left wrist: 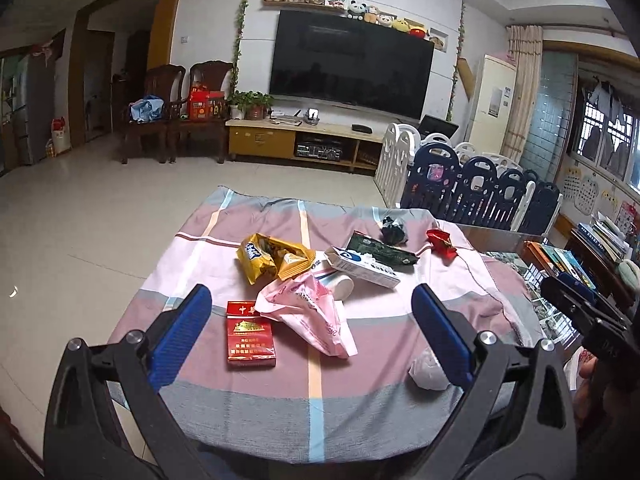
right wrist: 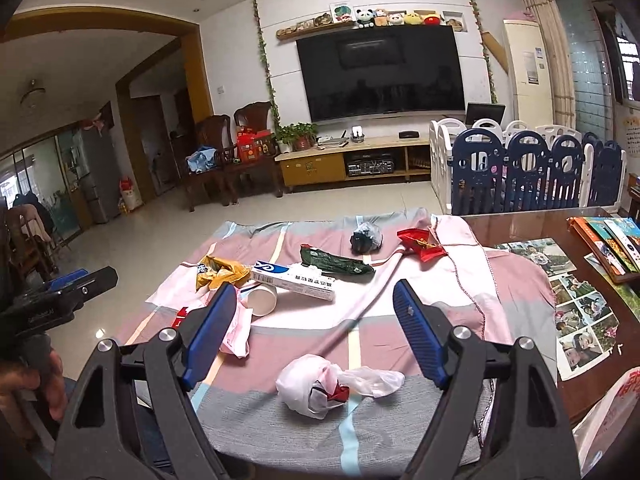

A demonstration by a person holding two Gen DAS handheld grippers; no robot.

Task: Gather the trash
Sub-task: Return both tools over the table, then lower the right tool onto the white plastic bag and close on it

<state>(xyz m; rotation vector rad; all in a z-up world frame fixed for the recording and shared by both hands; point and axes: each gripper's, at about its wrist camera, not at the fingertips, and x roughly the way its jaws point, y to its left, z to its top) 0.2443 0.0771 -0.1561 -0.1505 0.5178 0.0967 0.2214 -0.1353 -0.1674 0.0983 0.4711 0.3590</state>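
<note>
Checked cloth (right wrist: 400, 432) held scattered trash; both grippers, left gripper (left wrist: 312, 304) and right gripper (right wrist: 314, 304), hung wide open and empty, collecting not begun; next, close on the near white bag (right wrist: 308, 384).

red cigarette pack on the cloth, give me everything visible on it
The red cigarette pack is a flat rectangular carton, glossy, with gold characters and a gold building emblem on its face. It lies face up on the checked cloth, lid end pointing away and looking slightly lifted. A crumpled pink plastic bag overlaps its far right corner. It sits between the open left tongs, untouched.
</note>
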